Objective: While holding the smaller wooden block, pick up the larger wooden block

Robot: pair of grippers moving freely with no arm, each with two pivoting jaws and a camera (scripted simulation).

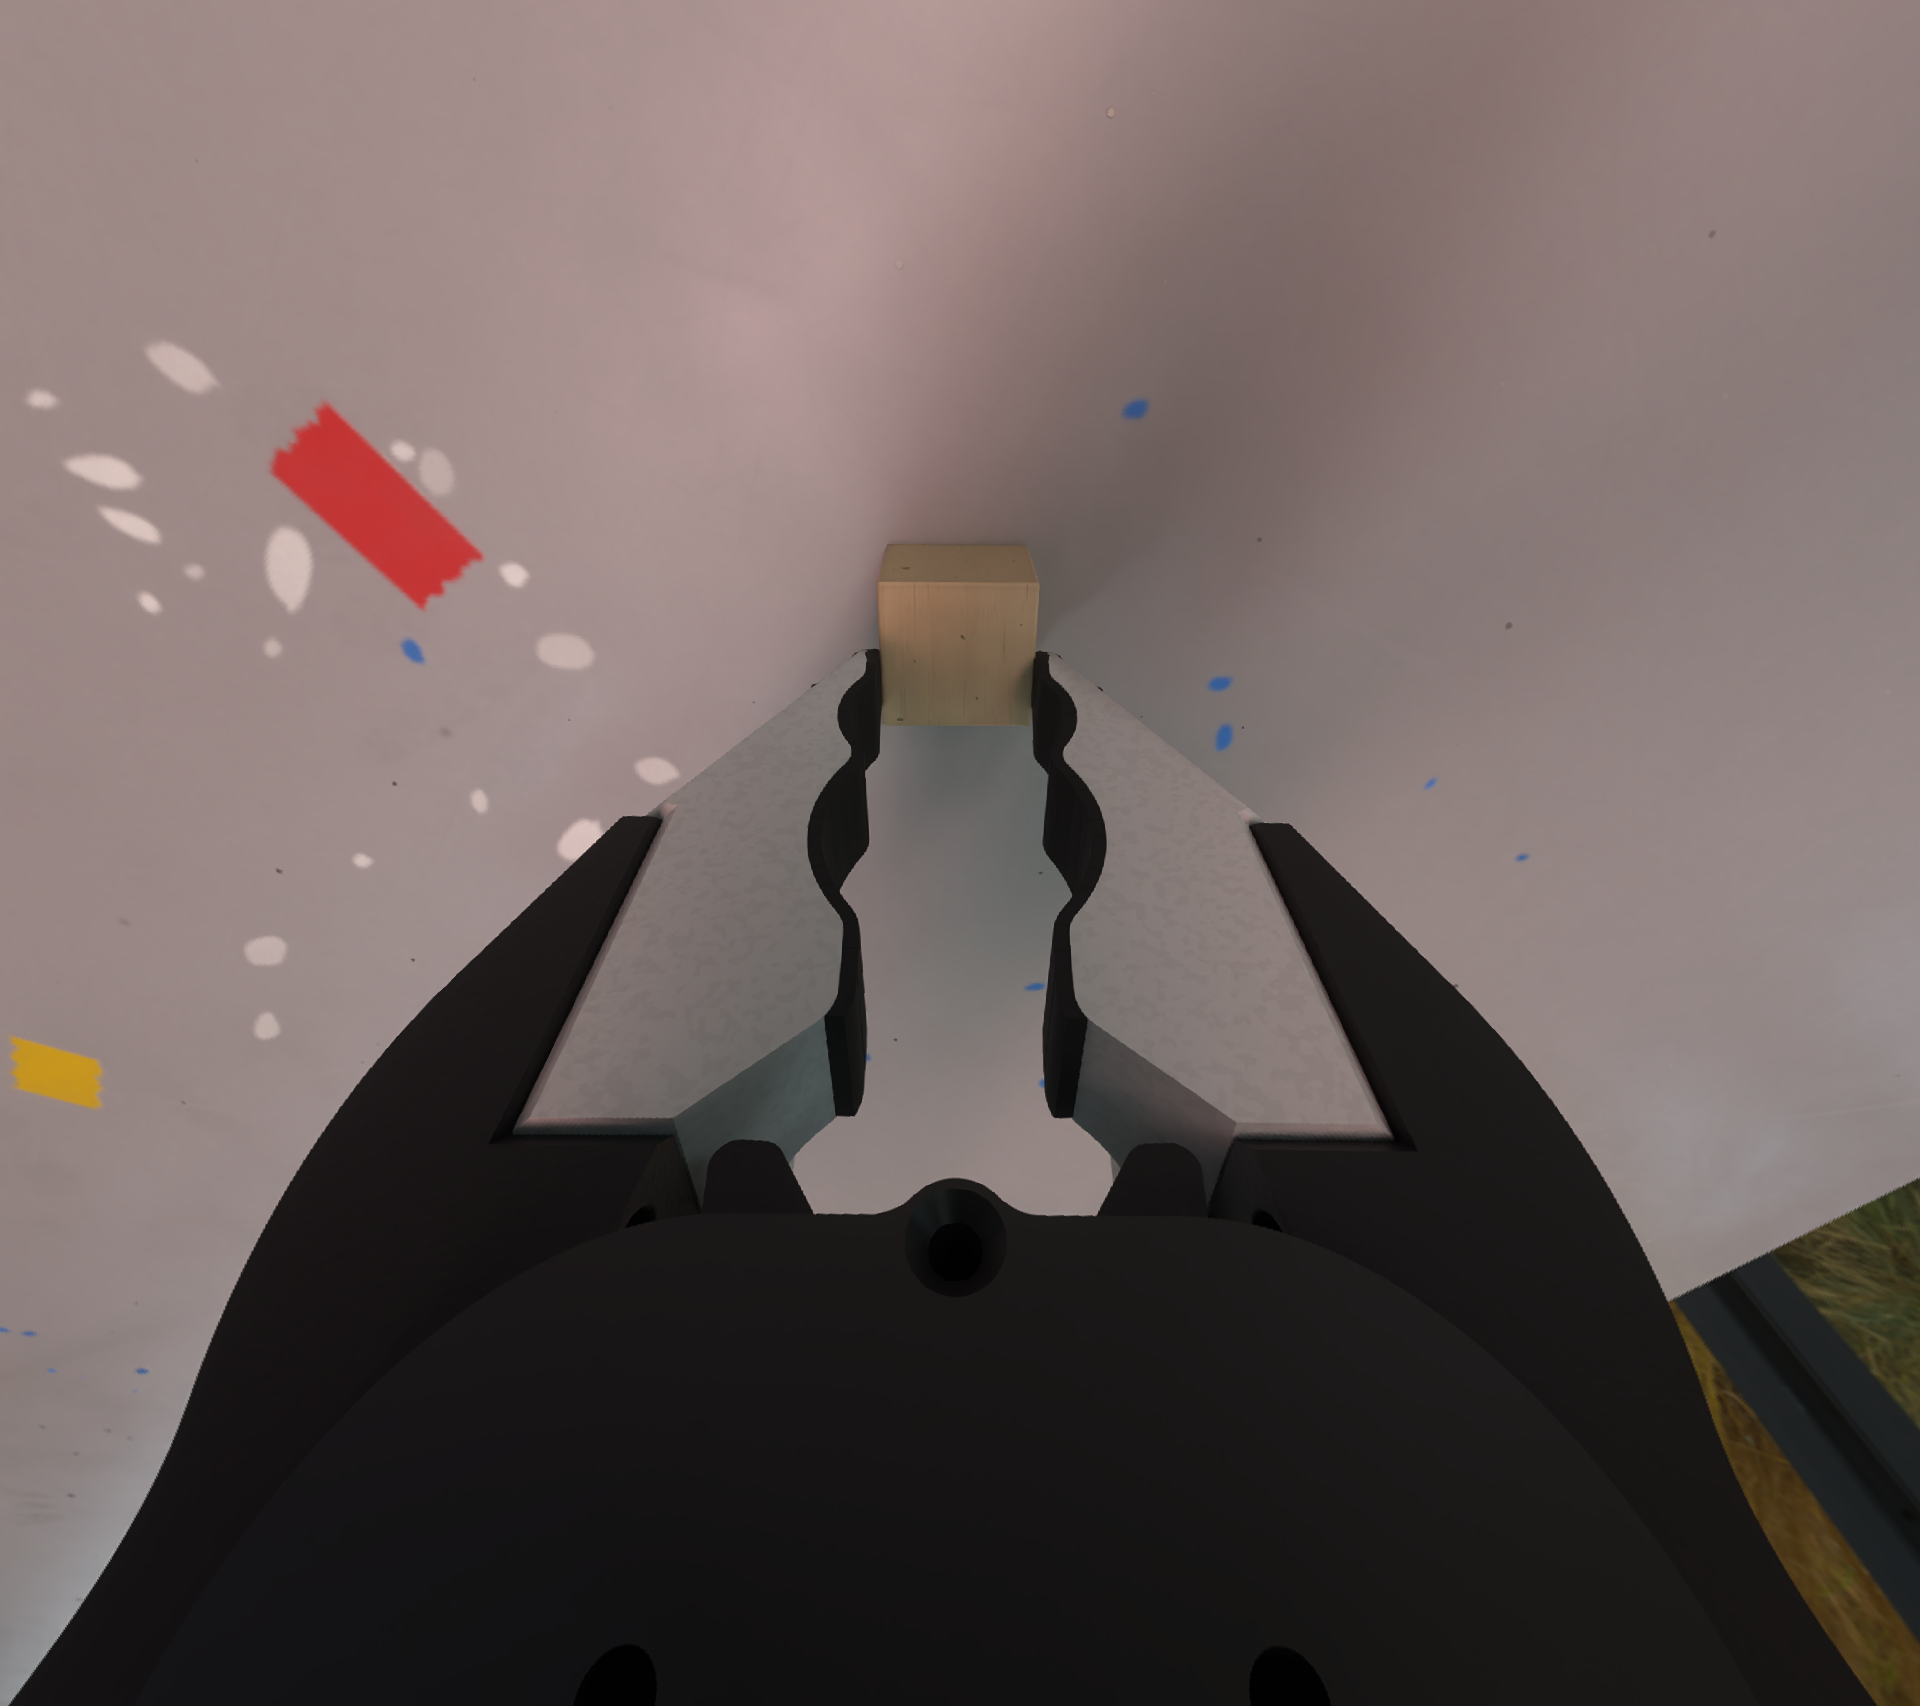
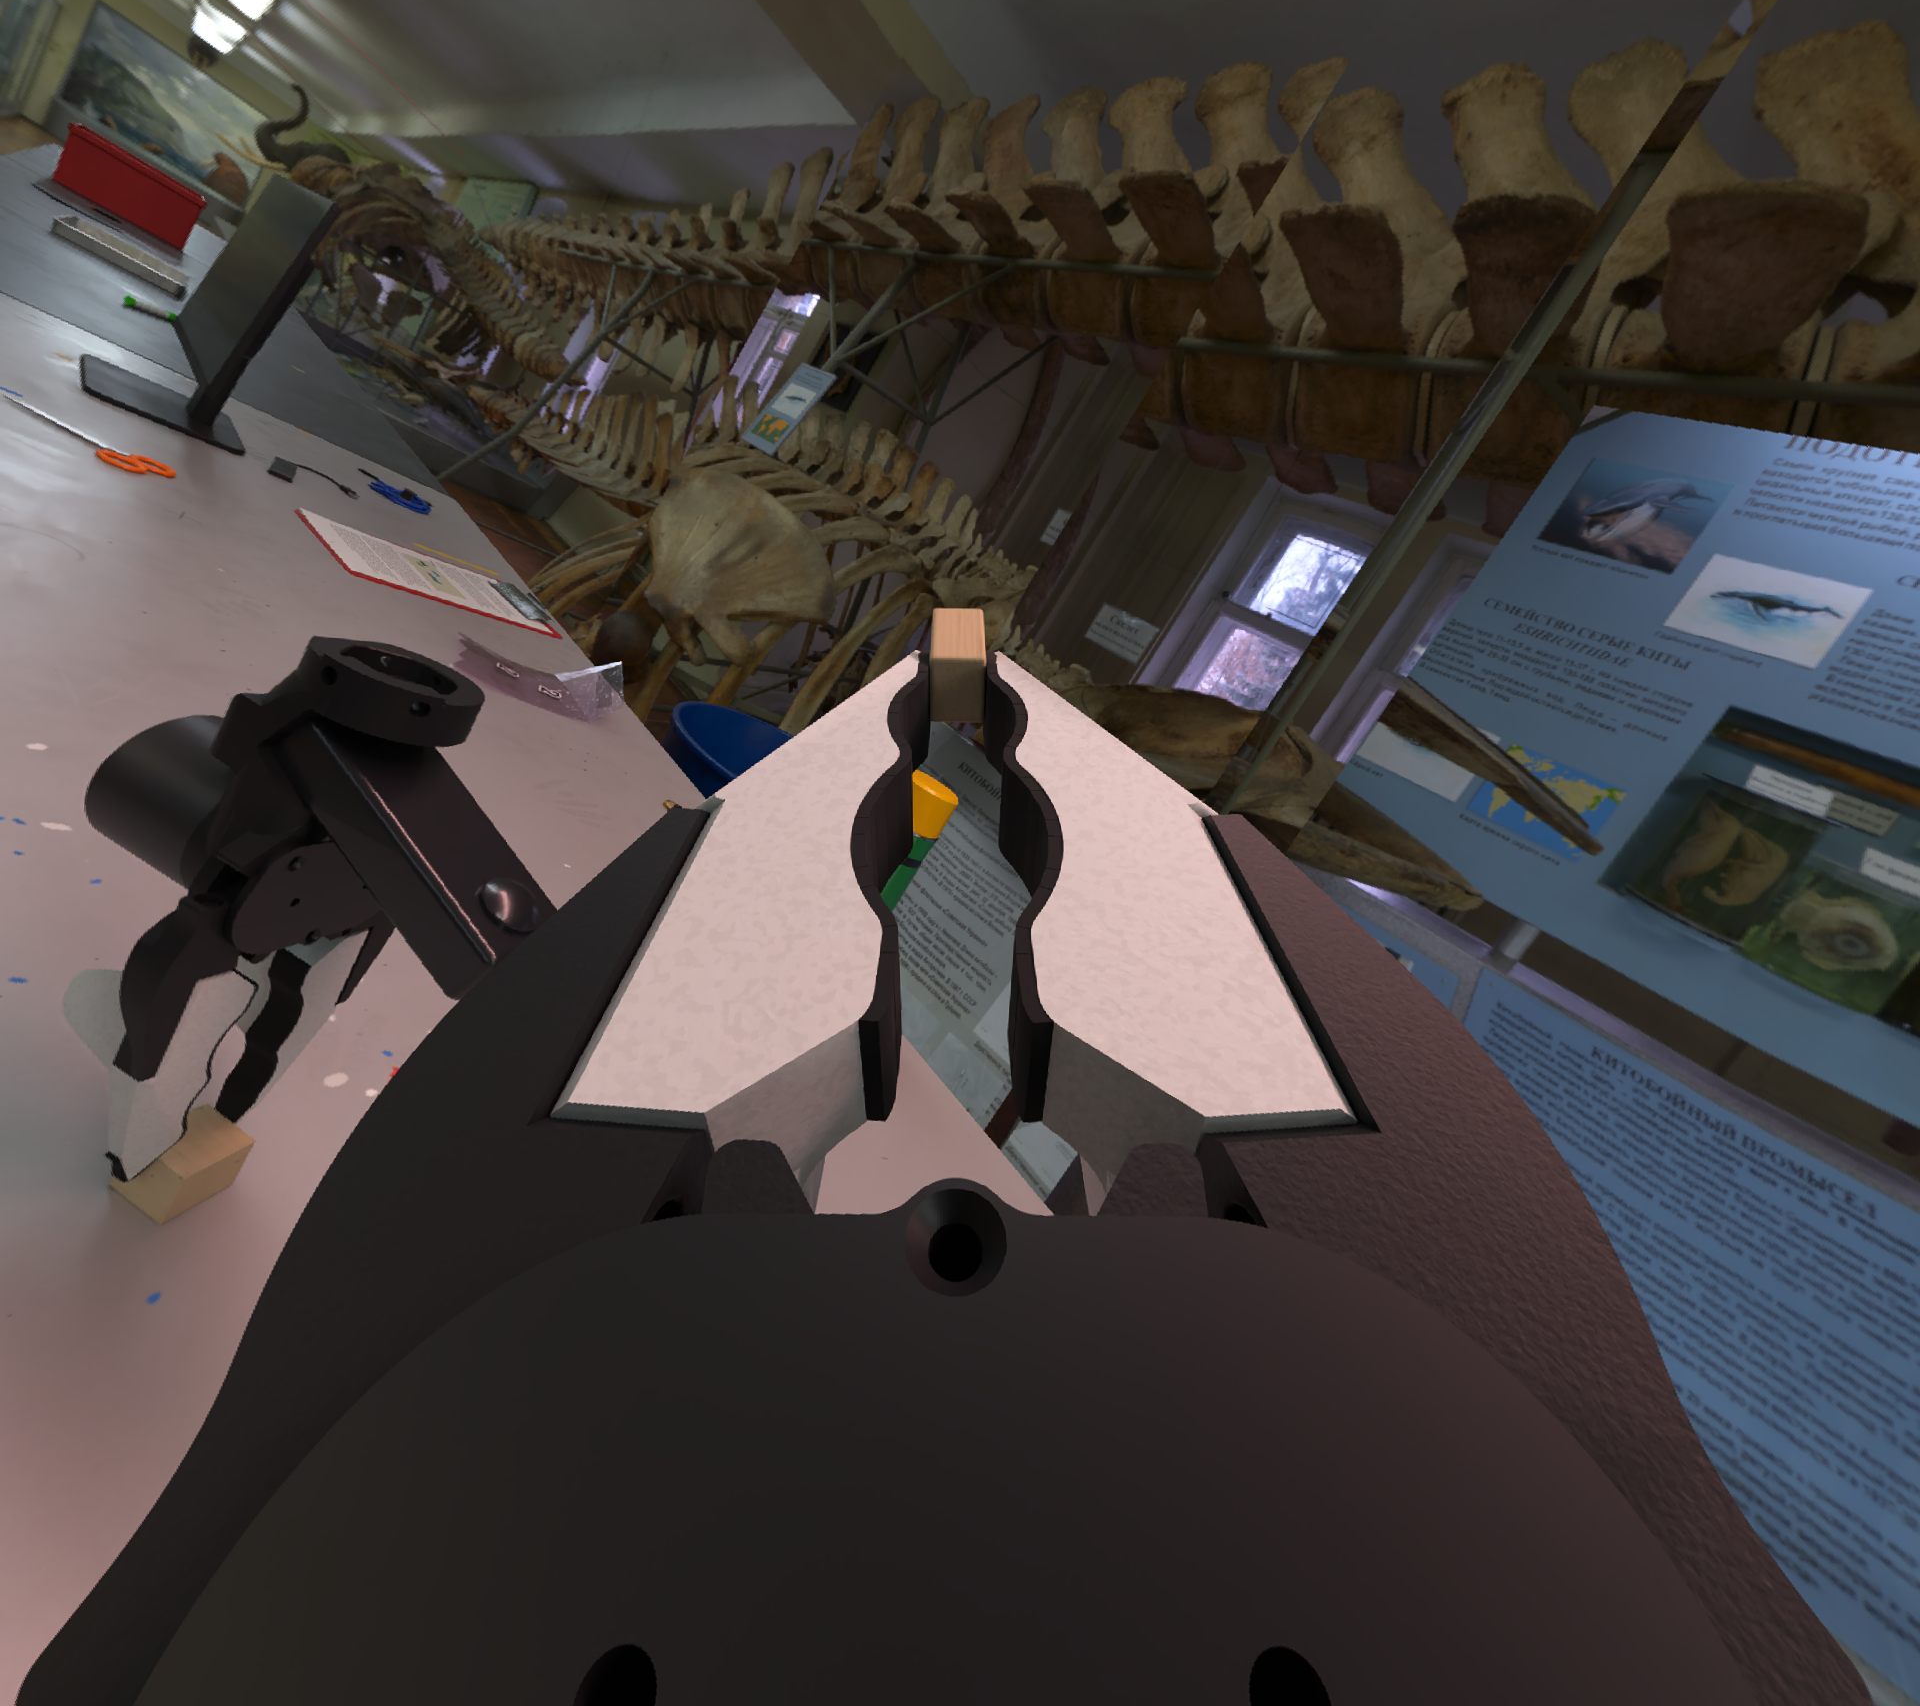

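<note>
My left gripper [image 1: 957, 680] points down at the pale table [image 1: 1039, 202]. Its fingertips press both sides of the larger wooden block [image 1: 957, 617], a light cube that sits on the table. The right wrist view shows the same gripper [image 2: 177, 1126] at lower left with that block [image 2: 192, 1173] between its tips, at table level. My right gripper [image 2: 957, 669] is shut on the smaller wooden block [image 2: 957, 664], a narrow tan piece pinched at the fingertips. It is held in the air, level with the table's edge.
Red tape [image 1: 374, 503], yellow tape [image 1: 57, 1072] and paint flecks mark the table left of the block. The table edge [image 1: 1787, 1241] lies at lower right. Farther along the table are a booklet [image 2: 426, 570], orange scissors [image 2: 135, 463], a dark monitor stand [image 2: 208, 368] and a red box [image 2: 125, 186].
</note>
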